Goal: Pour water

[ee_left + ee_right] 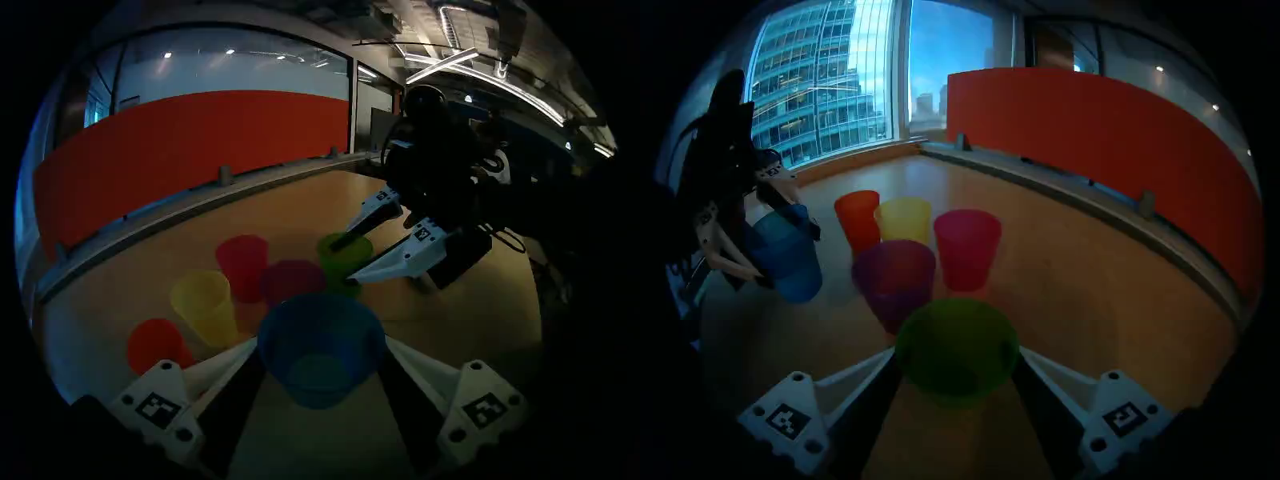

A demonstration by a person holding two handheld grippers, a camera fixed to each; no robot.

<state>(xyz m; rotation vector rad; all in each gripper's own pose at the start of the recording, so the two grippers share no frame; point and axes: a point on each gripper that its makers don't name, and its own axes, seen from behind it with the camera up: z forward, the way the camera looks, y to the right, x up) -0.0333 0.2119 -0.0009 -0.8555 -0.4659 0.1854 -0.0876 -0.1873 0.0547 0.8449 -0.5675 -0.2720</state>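
Left tongs [322, 360]: clenched on the blue cup [320, 340], one finger pressing each side of its wall. In the left gripper view the cup sits mouth-up between the fingers, close to the camera.

Right tongs [957, 358]: clenched on the green cup [957, 340], likewise gripped on both sides with the mouth up.

In the right gripper view the blue cup appears at the far left, tilted slightly in the left tongs. In the left gripper view the green cup appears beyond the cluster, held by the right tongs. I cannot tell whether either held cup touches the tabletop [1088, 280], nor whether either contains water.

Four further cups stand upright on the tabletop in a tight cluster between the two held cups. In the right gripper view the purple cup [894, 280] is just beyond the green cup. The pink cup [966, 244] is beside it to the right. The yellow cup [902, 220] and orange cup [858, 218] stand side by side behind them.

Tabletop: wooden. A low rail runs along its far edge, with an orange-red panel [1112, 136] behind it. A window [840, 80] showing tall buildings lies past the tabletop's end.
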